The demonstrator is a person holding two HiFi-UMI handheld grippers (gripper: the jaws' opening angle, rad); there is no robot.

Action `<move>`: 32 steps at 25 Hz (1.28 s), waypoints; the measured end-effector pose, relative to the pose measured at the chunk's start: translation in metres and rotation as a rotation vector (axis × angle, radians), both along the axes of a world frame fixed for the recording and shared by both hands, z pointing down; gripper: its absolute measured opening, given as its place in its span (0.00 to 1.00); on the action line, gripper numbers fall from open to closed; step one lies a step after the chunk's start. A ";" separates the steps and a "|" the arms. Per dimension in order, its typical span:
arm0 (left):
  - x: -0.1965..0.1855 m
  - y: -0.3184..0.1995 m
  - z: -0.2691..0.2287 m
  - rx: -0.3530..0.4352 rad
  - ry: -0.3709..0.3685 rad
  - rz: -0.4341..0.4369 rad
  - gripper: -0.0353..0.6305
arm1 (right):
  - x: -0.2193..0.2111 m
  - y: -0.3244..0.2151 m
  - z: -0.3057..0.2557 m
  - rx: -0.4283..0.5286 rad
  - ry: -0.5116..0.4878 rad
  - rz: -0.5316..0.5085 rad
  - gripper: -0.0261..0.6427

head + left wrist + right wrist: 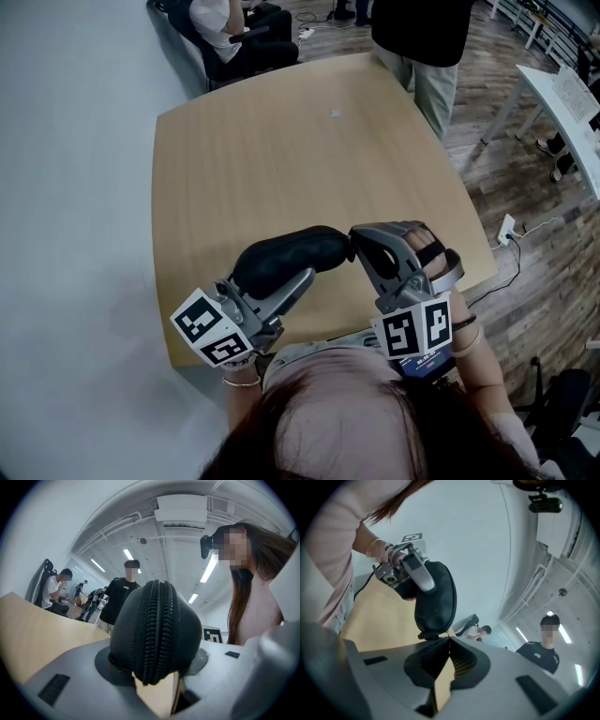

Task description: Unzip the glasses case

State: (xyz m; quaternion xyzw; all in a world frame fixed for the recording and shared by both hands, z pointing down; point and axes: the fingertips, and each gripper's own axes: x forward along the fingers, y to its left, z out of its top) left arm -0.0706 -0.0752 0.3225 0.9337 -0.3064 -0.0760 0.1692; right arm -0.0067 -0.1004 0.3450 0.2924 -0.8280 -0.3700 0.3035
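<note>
The black glasses case hangs above the near edge of the wooden table. My left gripper is shut on its left half. In the left gripper view the case fills the space between the jaws, its closed zipper facing the camera. My right gripper meets the case's right end with its jaws shut. In the right gripper view the case hangs end-on, and the small zipper pull sits right at my shut right gripper, seemingly pinched. The left gripper shows behind it.
One person in black stands at the table's far edge and another sits at the back left. A white desk stands to the right. A power strip and cable lie on the wooden floor.
</note>
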 end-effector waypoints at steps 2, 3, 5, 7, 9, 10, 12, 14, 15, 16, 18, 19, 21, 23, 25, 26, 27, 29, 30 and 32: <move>0.003 0.000 0.001 -0.006 -0.007 0.002 0.36 | 0.002 0.000 0.000 0.000 0.001 -0.001 0.06; 0.004 0.000 0.002 -0.009 -0.011 0.003 0.36 | 0.002 0.000 0.000 0.000 0.003 -0.002 0.06; 0.004 0.000 0.003 -0.014 -0.015 0.003 0.36 | 0.002 -0.001 0.000 0.001 0.007 -0.003 0.06; 0.003 0.001 0.004 -0.017 -0.014 0.003 0.36 | 0.001 0.000 0.000 0.002 0.009 -0.004 0.06; 0.003 0.001 0.005 -0.020 -0.015 0.004 0.36 | 0.000 0.001 0.001 0.003 0.011 -0.005 0.06; 0.003 0.002 0.006 -0.022 -0.021 0.005 0.36 | 0.000 0.001 0.001 0.003 0.010 -0.006 0.06; 0.007 0.001 0.010 -0.026 -0.050 0.006 0.36 | -0.001 0.002 -0.001 0.004 0.003 -0.011 0.06; 0.010 0.000 0.014 -0.030 -0.075 0.004 0.36 | -0.002 0.001 -0.002 0.008 0.005 -0.013 0.06; 0.010 0.000 0.015 -0.034 -0.075 0.003 0.36 | -0.002 0.001 -0.002 0.009 0.007 -0.014 0.06; 0.010 0.000 0.015 -0.036 -0.072 0.004 0.36 | -0.002 0.001 -0.002 0.009 0.007 -0.016 0.06; 0.010 0.000 0.015 -0.040 -0.070 0.007 0.36 | -0.002 0.001 -0.001 0.007 0.008 -0.016 0.06; 0.011 0.000 0.015 -0.042 -0.071 0.008 0.36 | -0.002 0.001 -0.001 0.008 0.011 -0.015 0.06; 0.011 0.000 0.016 -0.046 -0.077 0.008 0.36 | -0.002 0.001 0.000 0.012 0.020 -0.016 0.06; 0.011 0.000 0.017 -0.048 -0.092 0.007 0.36 | -0.002 0.001 0.001 0.018 0.031 -0.016 0.06; 0.013 -0.001 0.020 -0.049 -0.111 0.006 0.36 | -0.003 0.001 0.002 0.020 0.037 -0.016 0.06; 0.013 -0.001 0.021 -0.051 -0.117 0.006 0.36 | -0.002 0.001 0.003 0.020 0.038 -0.016 0.06; 0.014 -0.001 0.022 -0.053 -0.118 0.006 0.36 | -0.002 0.000 0.003 0.020 0.040 -0.015 0.06; 0.014 -0.002 0.023 -0.059 -0.119 0.006 0.36 | -0.002 0.000 0.004 0.019 0.045 -0.016 0.06; 0.014 -0.002 0.024 -0.061 -0.124 0.006 0.36 | -0.002 0.000 0.004 0.020 0.049 -0.017 0.06; 0.015 -0.001 0.026 -0.064 -0.141 0.005 0.36 | -0.004 0.001 0.005 0.022 0.054 -0.019 0.06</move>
